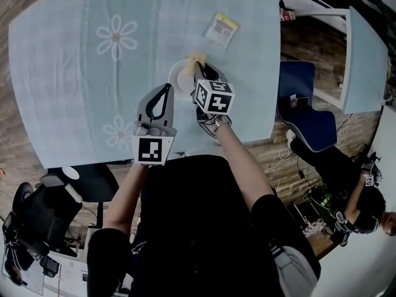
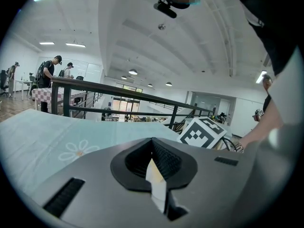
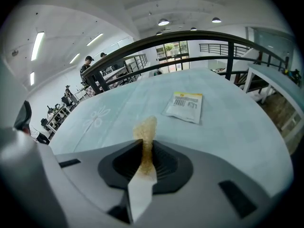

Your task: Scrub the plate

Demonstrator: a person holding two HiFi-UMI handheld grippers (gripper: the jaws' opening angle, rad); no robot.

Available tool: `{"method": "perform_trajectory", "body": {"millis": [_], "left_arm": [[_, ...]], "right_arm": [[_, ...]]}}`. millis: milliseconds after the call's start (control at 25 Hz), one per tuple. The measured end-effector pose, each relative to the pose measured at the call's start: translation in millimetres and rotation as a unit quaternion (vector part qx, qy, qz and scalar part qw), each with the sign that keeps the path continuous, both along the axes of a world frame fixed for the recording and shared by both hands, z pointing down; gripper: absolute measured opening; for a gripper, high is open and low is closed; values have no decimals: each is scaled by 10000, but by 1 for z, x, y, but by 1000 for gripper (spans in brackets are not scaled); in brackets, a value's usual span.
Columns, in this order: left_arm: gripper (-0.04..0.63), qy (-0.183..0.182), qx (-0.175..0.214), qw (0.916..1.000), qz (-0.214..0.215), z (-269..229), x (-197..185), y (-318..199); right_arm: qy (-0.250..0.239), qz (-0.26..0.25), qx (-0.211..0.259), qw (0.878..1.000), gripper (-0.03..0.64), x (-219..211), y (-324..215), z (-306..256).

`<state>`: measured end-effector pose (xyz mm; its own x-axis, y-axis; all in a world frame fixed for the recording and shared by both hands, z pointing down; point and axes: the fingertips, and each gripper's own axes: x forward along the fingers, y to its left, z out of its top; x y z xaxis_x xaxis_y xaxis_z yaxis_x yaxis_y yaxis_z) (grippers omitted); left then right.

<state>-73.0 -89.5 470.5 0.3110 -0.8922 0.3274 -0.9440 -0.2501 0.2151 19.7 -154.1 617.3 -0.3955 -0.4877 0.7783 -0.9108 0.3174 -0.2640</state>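
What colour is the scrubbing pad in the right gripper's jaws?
The scrubbing pad is yellowish tan; the right gripper view shows it best.

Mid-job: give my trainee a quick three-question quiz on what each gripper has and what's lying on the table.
1. True or false: the right gripper is shut on the sponge.
2. What lies on the tablecloth beyond the plate? A) a packet B) a mug C) a fork
3. Fill in: the left gripper is shut on the white ____.
Key: 1 true; 2 A; 3 plate.
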Motion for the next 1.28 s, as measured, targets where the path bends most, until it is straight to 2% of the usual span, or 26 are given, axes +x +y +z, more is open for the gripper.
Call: {"method": "perform_trajectory", "body": {"millis": [720, 1120, 1280], "left_arm": [[12, -42, 114, 9999, 95, -6, 2, 6], [12, -136, 177, 9997, 112, -11, -1, 15], [12, -121, 209, 9997, 91, -12, -2, 20]], "right_arm": [[243, 276, 42, 9993, 60, 32, -6, -4], [493, 504, 255, 9972, 58, 51, -4, -12], [306, 668, 332, 9967, 58, 55, -2, -23]]}}
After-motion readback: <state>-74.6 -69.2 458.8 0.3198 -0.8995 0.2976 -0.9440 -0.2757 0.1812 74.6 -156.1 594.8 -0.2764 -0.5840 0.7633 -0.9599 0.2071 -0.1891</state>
